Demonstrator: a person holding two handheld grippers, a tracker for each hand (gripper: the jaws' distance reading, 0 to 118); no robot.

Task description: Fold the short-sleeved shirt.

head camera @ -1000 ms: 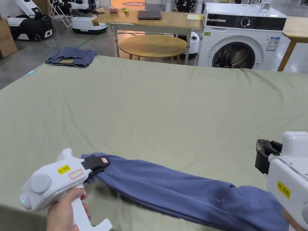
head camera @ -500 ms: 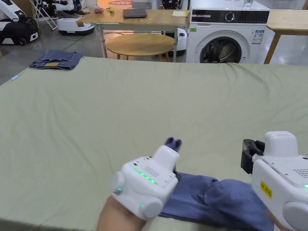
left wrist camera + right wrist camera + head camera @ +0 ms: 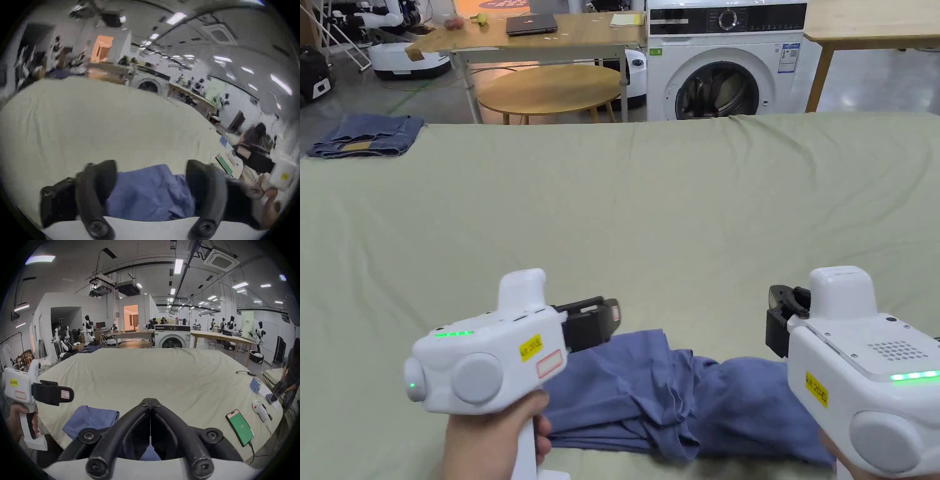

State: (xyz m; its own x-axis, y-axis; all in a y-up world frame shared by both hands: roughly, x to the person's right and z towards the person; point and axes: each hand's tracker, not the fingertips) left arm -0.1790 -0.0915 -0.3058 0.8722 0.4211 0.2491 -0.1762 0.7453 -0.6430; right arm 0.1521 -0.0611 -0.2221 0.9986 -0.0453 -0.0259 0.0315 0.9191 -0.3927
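Head view | shirt (image 3: 669,387) bunched, long axis left-right | left tool (image 3: 600,322) above it

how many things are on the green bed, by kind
shirt: 1
jeans: 1
phone: 1
white remote: 1
Total: 4, leaving out the small items at the bed's right edge, too unclear to name.

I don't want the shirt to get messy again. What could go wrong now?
1. The blue shirt lies bunched and wrinkled, not flat, so the fold may set crooked or slump open.
2. The left gripper is open above the shirt, holding nothing, and the right gripper is shut with no cloth seen between its tips; a loose layer could slide.
3. The shirt sits near the bed's front edge, so a tug might pull it off.
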